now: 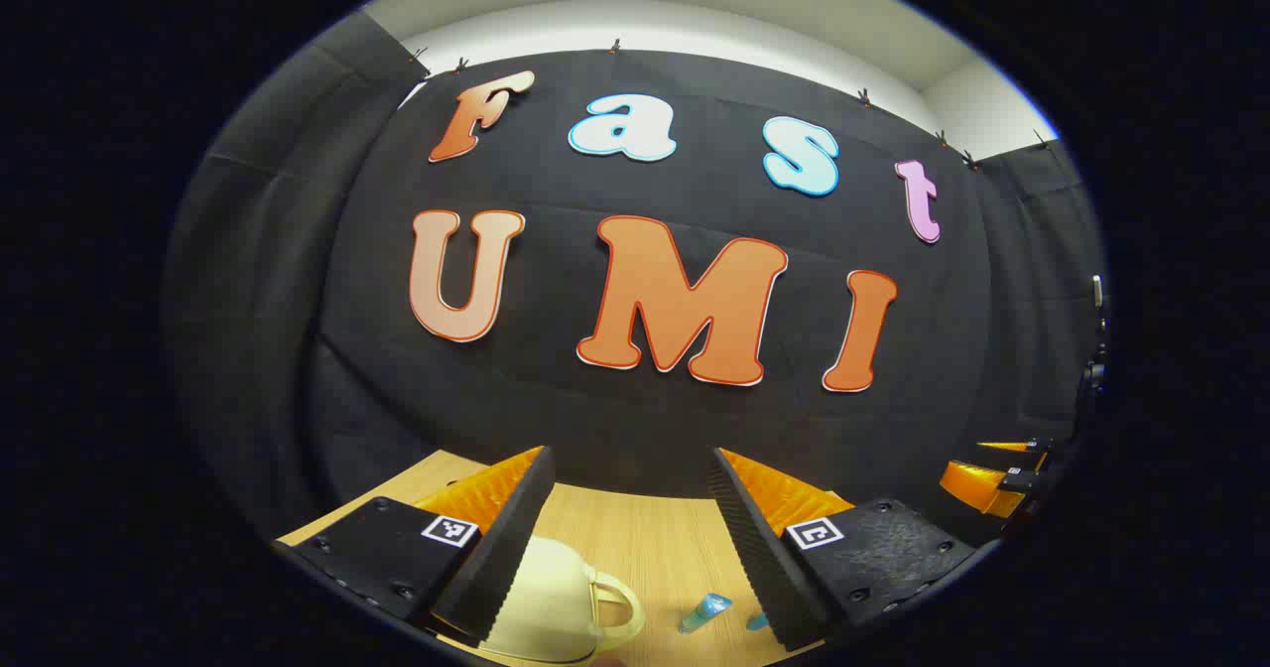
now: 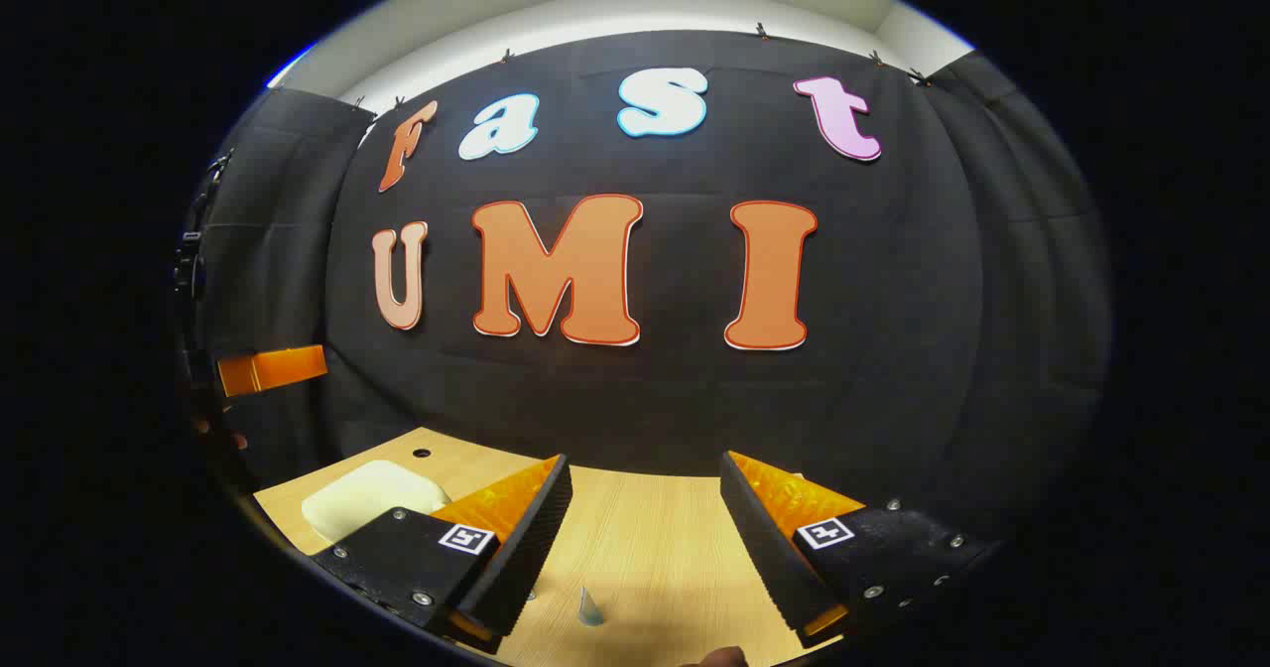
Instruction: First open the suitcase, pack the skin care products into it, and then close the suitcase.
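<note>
I have both tools raised and aimed at the booth wall, high above the counter (image 1: 645, 538), which I read as a starting pose: nothing is gripped and the suitcase (image 1: 556, 598) looks closed. My left hand-held gripper (image 1: 630, 548) has its fingers spread wide apart with nothing between them, hanging just over the cream suitcase, whose handle faces a small blue skin care bottle (image 1: 704, 610) lying just beside it on the wood. That placement suits me: the left tool is nearest the lid, so I judge it should go for the opening first. My right hand-held gripper (image 2: 645, 548) is likewise parted and empty, held off to the far side of the suitcase, over a small pointed grey item (image 2: 589, 605) I cannot identify.
</note>
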Demonstrator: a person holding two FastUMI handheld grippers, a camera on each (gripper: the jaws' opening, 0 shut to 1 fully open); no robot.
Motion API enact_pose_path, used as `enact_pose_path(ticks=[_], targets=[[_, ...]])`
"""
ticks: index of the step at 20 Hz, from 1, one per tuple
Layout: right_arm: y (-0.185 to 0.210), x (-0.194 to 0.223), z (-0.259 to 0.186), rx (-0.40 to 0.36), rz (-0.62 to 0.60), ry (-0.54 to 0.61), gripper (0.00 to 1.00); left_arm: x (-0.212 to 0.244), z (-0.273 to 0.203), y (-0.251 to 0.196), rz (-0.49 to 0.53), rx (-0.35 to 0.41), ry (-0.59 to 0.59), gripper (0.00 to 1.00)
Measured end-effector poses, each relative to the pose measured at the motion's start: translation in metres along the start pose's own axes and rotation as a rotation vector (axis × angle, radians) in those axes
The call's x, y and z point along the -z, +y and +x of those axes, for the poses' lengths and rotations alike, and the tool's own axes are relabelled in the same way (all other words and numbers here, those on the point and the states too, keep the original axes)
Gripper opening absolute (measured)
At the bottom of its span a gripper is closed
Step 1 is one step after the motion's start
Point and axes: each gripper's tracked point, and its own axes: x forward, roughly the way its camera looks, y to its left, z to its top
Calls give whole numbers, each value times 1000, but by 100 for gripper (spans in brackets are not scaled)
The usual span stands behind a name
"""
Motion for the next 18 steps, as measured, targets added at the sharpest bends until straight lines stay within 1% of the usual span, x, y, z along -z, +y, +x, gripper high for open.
enact_pose_path(ticks=[2,3,6,9,13,16,18], targets=[[4,-2,0,-3,0,-2,95,1,-3,-9,-2,33,-3,97],[5,-2,0,-5,2,-1,95,1,-6,-9,9,37,-6,97],[18,-2,0,-43,11,5,95,2,-14,-6,56,18,-10,97],[24,0,-3,-71,-4,11,95,-2,-19,-14,41,35,-17,97],[27,-3,-6,-87,-2,8,95,-10,-28,-11,51,4,-38,97],[25,-1,-8,-88,2,14,95,-2,-32,-9,49,-4,-22,97],[23,0,-9,-85,0,16,95,3,-32,-5,71,-23,-8,97]])
